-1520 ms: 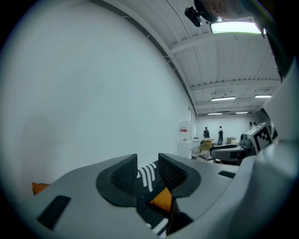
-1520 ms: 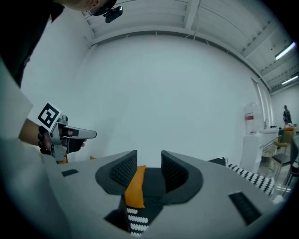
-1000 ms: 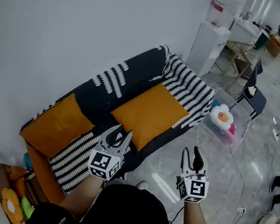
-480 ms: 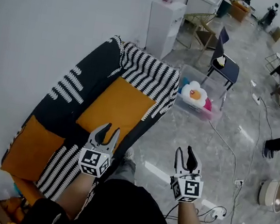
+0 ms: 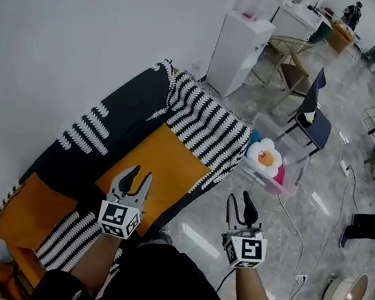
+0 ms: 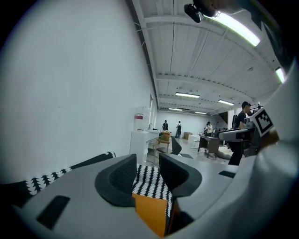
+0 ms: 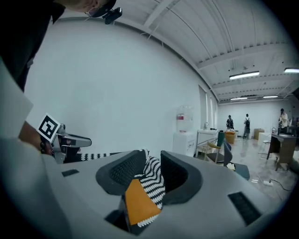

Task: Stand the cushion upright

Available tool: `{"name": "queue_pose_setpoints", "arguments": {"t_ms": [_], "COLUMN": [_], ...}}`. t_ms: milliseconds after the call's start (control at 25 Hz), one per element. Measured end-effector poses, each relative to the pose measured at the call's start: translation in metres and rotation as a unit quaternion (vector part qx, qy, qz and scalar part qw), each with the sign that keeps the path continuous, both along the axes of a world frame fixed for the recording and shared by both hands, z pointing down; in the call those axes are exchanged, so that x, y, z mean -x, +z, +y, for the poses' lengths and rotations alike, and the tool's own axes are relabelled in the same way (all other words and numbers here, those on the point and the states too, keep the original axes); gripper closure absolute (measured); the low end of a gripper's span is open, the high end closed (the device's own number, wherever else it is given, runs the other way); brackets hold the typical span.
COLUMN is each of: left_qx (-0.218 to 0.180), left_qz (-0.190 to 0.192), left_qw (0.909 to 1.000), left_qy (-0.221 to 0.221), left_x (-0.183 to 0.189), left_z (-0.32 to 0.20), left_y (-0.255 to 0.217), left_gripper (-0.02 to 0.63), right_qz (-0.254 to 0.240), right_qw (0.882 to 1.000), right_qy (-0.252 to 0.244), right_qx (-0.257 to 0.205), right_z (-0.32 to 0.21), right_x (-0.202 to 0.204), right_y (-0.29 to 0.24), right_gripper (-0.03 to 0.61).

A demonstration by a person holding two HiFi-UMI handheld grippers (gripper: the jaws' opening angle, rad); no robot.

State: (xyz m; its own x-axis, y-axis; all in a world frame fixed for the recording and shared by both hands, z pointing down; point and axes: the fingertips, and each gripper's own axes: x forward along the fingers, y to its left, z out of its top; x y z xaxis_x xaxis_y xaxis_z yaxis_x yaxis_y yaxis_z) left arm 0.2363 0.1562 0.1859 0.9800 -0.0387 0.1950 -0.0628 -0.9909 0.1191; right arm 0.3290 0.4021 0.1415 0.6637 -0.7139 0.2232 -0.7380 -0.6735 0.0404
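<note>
1. Nothing done yet: the orange cushion (image 5: 164, 163) lies flat on the sofa (image 5: 127, 112) seat.
2. Left gripper (image 5: 138, 175) hovers near its front edge, right gripper (image 5: 239, 201) off to the side; both narrowly parted, empty.
3. Grasping and tipping it up remain.

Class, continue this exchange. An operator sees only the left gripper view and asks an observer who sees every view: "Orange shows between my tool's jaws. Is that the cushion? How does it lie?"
Observer: Yes; the head view shows the orange cushion lying flat on the sofa seat.
Operator: Where is my right tool?
Observer: It hangs over the floor in front of the sofa, open and empty.
Operator: Any other cushion?
Observer: A second orange cushion lies at the sofa's left end.
</note>
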Motion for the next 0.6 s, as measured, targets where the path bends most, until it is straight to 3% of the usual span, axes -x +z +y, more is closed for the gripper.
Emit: {"name": "queue_pose_setpoints", "arguments": {"t_ms": [160,320,600], "left_qx": [-0.011,-0.011,-0.013], "left_qz": [0.01,0.001,-0.032], "left_qw": [0.9992,0.9953,0.9779], "left_qy": [-0.037,-0.096,-0.206], "left_x": [-0.017,0.002,0.038], "left_z": [-0.032,-0.062,-0.099], "left_y": [0.0,-0.003,0.005], "left_gripper": [0.428,0.419,0.414], "right_qz": [-0.009,-0.018,-0.044], "right_qw": [0.999,0.995,0.978], "right_qy": [-0.041,-0.1,-0.202], "right_qx": [0.002,-0.007,0.0], "right_z": [-0.046,-0.096,-0.162], "right_x": [-0.039,-0.051,-0.069], "right_y": [0.015,0.019,0.035], "right_gripper": [0.411,0.41,0.41]}}
